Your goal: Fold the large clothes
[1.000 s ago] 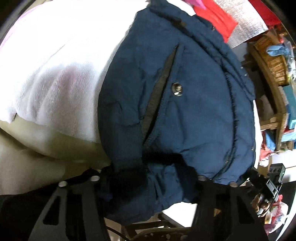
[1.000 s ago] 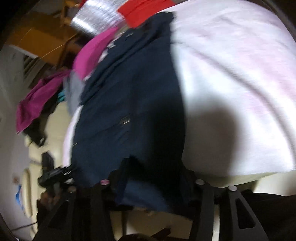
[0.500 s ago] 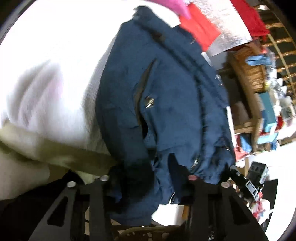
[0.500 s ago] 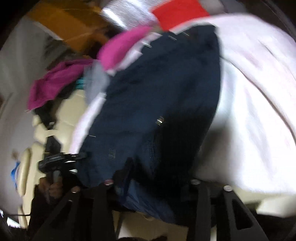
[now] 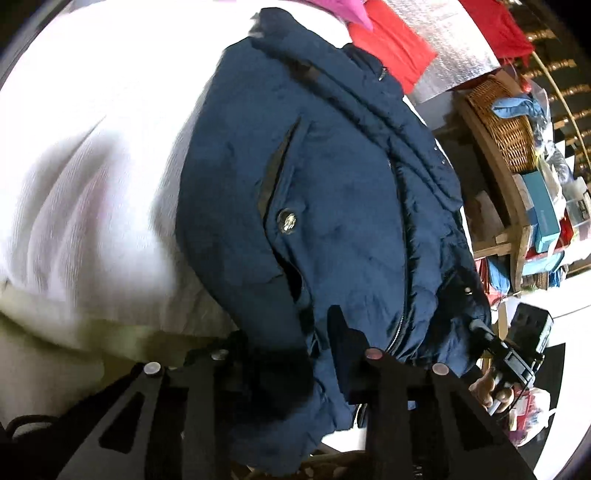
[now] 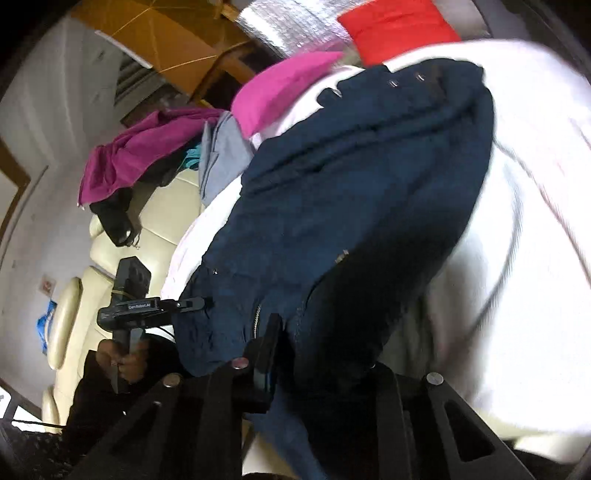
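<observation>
Both grippers tilt downward — jaws just closing onto navy jacket (image 5: 332, 221) hem.

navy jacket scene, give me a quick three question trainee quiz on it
1. True or false: both grippers pinch the navy jacket at its near hem.
2. What does the jacket lie on? A) white blanket B) wicker basket C) bare floor
3. What colour is the garment next to the red cloth at the jacket's far end?

Key: 1 true; 2 A; 3 pink
</observation>
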Tool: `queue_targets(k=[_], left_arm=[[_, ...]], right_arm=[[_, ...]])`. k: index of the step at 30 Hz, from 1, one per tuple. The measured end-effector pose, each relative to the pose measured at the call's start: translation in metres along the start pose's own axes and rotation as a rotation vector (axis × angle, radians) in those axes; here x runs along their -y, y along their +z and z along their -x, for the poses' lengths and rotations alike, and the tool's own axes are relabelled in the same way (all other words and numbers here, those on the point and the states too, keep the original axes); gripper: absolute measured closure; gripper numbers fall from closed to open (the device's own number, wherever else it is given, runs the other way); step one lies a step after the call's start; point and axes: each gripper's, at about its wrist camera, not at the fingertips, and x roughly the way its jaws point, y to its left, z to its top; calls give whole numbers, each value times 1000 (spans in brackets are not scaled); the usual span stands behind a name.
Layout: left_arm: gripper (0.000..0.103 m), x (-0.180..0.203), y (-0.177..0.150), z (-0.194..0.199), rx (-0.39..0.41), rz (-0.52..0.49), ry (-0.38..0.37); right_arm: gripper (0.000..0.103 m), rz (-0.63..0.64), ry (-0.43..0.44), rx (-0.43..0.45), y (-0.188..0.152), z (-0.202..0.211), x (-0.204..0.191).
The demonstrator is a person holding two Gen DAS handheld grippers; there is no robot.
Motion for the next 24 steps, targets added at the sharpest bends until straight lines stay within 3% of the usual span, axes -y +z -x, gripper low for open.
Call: queue_targets(k=[2,4,6,10,14,18,21,24], left_arm=[[69,-2,4,-7,-23,24,20],[71,-1,7,-11,-35,30,27],[83,13,14,-3,-13,-24,29],[86,41,40,34,78,-106,-61],[86,58,89,70,184,-126,-122],[86,67,155,71,249,-79,-158],[86,65,205,63,310,-40,-153],[86,67,251,34,323,-2,-164]], right_arm=[[79,-32,-34,-80,-1,-20,8],[79,17,-50,-78,-2,-19,1],[84,80,-48,-21,7,-6,-17],[87,129,-6,141,35,26,-32],[87,100,16,298,81,43,-30],[88,2,28,423,136,51,-3],[88,-80,37,463,184,41,28],[88,-167,35,448,230,13,62]])
